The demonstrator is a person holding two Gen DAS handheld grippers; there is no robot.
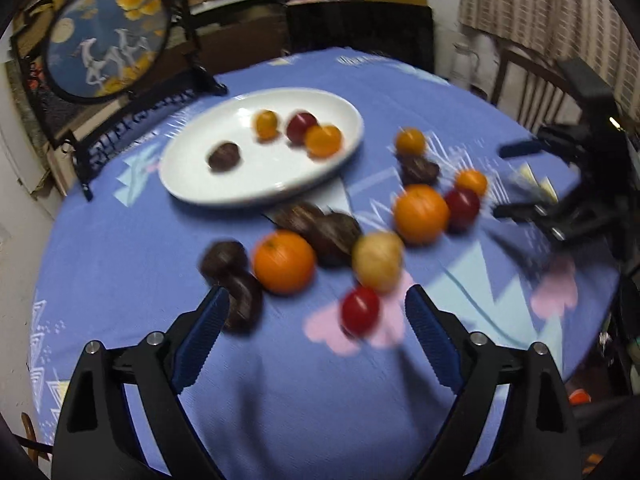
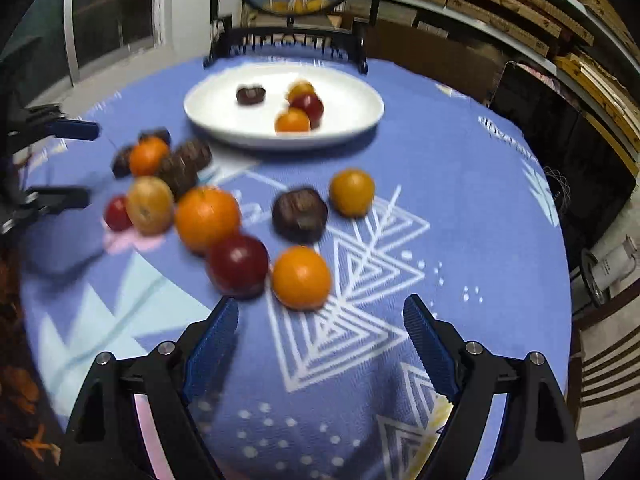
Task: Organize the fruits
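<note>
**Fruit split between plate and cloth**

I am looking at a white oval plate [image 2: 362,120] sitting at the far side of the table, carrying four pieces: a dark brown fruit [image 2: 251,94], a red one [image 2: 309,106] and two small orange ones [image 1: 265,123] [image 2: 293,121] crowding the red. The rest are lying loose on the cloth nearer me. A large orange [image 2: 207,217], a dark red fruit [image 2: 238,264] and another orange [image 2: 301,277] are touching in a row. A dark brown fruit [image 2: 300,213] is sitting just beside a yellow-orange one [image 2: 352,192]. Further left, a yellowish fruit [image 2: 150,205], a small red one [image 2: 117,213] and several dark brown pieces [image 2: 178,170] are clustering together, all blurred.
</note>
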